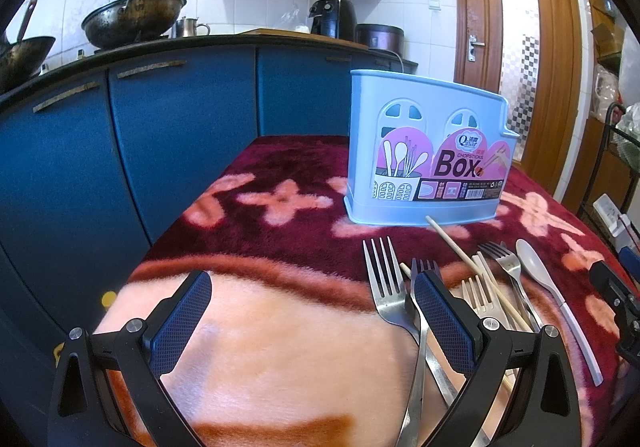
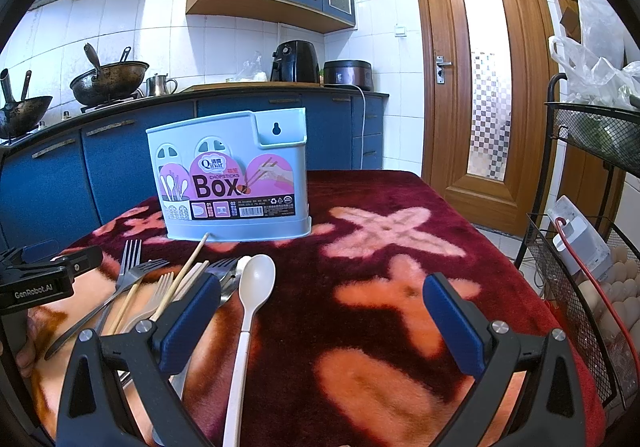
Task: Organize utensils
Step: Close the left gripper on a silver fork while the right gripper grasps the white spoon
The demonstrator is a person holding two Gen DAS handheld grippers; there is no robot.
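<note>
With both claws released, centre the right claw (image 2: 322, 321) over the white plastic spoon (image 2: 256, 287) handle before clenching, clear of neighbouring steel forks (image 2: 132, 267).

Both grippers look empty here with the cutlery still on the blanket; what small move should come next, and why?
Probably shift the open right gripper left and down over the white spoon. It lies apart from the pile, nearest that gripper, and the blue box stands just beyond.
</note>
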